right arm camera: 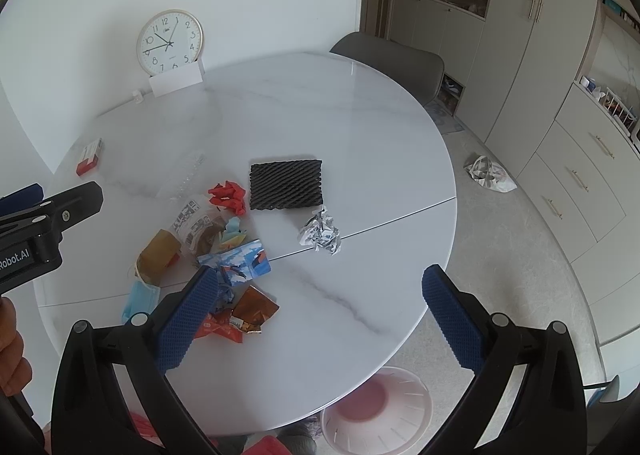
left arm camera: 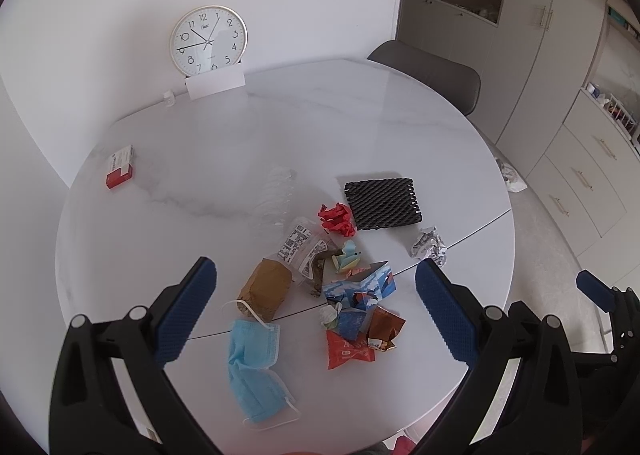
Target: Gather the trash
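Trash lies in a cluster on the round white table: a blue face mask, a brown paper bag, a red wrapper, a blue printed carton, red crumpled paper, black foam netting and a crumpled paper ball. My left gripper is open and empty above the cluster. My right gripper is open and empty over the table's near right part, to the right of the cluster. A pink bin stands on the floor below the table edge.
A wall clock and a white card stand at the table's back. A red and white box lies far left. A grey chair stands behind the table. A crumpled bag lies on the floor by the cabinets.
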